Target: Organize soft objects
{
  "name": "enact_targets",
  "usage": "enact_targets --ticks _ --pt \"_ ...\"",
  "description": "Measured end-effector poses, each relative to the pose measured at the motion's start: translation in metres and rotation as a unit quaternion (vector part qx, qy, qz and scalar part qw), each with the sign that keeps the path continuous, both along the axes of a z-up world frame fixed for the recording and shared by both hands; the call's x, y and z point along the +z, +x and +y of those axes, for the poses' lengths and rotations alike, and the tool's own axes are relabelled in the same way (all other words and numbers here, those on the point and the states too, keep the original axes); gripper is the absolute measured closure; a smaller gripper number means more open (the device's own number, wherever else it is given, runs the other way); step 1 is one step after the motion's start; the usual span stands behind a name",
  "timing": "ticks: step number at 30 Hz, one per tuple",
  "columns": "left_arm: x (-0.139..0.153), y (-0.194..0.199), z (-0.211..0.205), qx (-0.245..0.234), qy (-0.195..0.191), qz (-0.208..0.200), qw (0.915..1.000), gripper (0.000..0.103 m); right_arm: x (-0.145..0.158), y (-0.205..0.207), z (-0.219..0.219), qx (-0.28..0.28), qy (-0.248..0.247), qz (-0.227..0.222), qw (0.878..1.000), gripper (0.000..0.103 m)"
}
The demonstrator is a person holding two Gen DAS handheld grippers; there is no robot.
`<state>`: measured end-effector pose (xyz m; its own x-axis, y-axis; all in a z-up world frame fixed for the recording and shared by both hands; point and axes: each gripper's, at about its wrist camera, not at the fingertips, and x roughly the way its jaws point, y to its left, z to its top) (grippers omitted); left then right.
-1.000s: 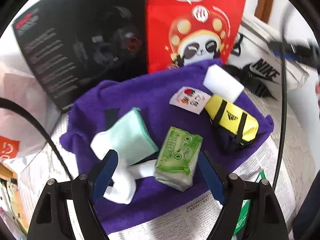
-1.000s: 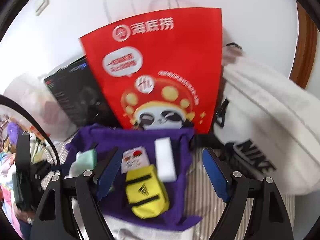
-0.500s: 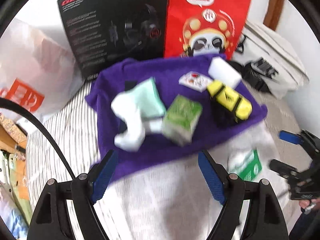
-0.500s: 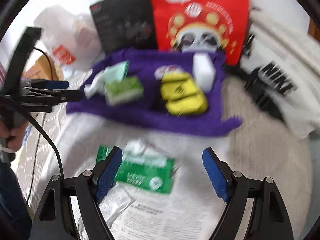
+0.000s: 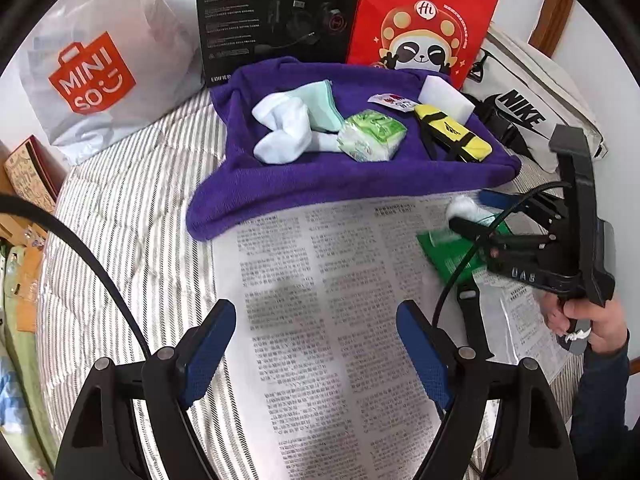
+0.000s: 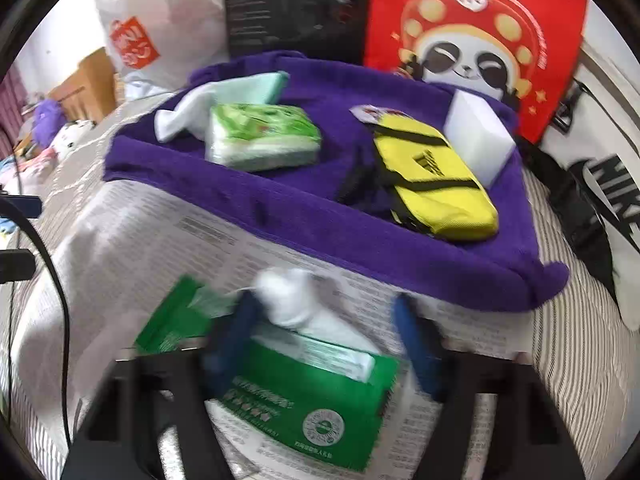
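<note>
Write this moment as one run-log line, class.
left gripper: open, over newspaper | right gripper: open, astride green tissue pack | purple towel: holds sorted items

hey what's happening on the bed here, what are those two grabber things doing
A person is sorting soft items. The right gripper is down over a green tissue pack on the newspaper, its fingers open on either side of the white tissue sticking out. The left gripper hangs open above the paper, holding nothing. On the purple towel lie white socks, a light green tissue packet, a yellow pouch and a white sponge.
</note>
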<state>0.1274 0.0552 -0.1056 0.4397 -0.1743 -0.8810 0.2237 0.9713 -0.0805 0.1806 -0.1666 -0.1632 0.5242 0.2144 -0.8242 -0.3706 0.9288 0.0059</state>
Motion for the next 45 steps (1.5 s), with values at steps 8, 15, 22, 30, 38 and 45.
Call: enact_targets --ticks 8,15,22,30,38,45 --pt "-0.006 -0.009 -0.003 -0.006 0.000 0.000 1.0000 0.021 0.021 -0.010 -0.030 -0.046 0.036 0.004 0.998 0.085" --pt "-0.013 -0.021 -0.017 -0.027 -0.001 0.003 0.9996 0.021 0.034 -0.034 -0.072 -0.103 0.055 0.010 0.993 0.085" --pt "-0.023 -0.032 -0.046 -0.071 -0.006 0.006 0.9974 0.021 0.028 -0.075 -0.098 -0.135 0.076 0.022 0.988 0.085" --pt "-0.031 -0.037 -0.084 -0.099 0.010 0.011 0.9949 0.021 0.028 -0.108 -0.113 -0.150 0.107 0.018 0.983 0.085" --pt "-0.028 -0.035 -0.109 -0.111 -0.002 -0.007 0.9937 0.022 0.025 -0.119 -0.125 -0.164 0.106 0.016 0.981 0.085" --pt "-0.039 -0.033 -0.142 -0.138 0.080 -0.024 0.9869 0.031 0.018 -0.121 -0.131 -0.168 0.114 0.022 0.979 0.085"
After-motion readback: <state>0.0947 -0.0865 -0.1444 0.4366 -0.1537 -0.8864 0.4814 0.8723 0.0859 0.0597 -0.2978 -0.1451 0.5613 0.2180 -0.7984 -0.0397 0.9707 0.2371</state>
